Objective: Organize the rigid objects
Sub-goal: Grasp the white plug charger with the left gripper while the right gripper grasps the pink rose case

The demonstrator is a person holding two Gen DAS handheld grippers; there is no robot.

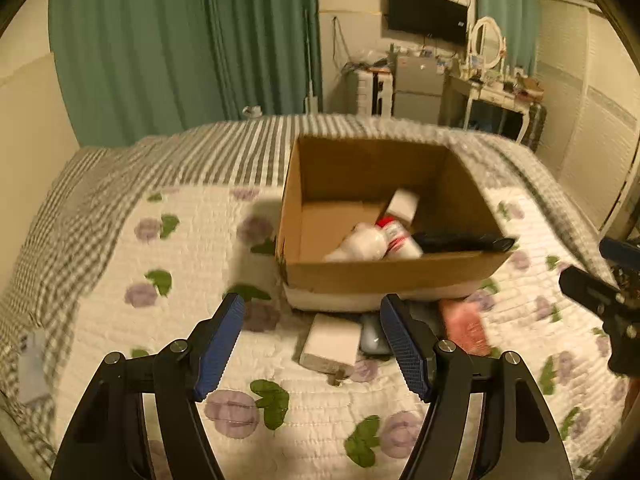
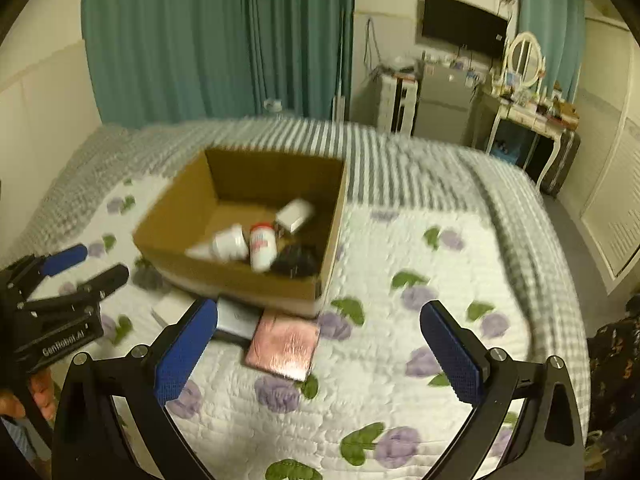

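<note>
An open cardboard box stands on the bed. In it lie a white bottle, a red-capped white bottle, a small white box and a black object. In front of the box lie a white block, a grey case and a pink box. My left gripper is open above the white block. My right gripper is open, the pink box between its fingers.
The bed has a white floral quilt with a grey striped blanket behind. Green curtains, a small fridge, a dressing table with mirror and a wall screen stand beyond the bed.
</note>
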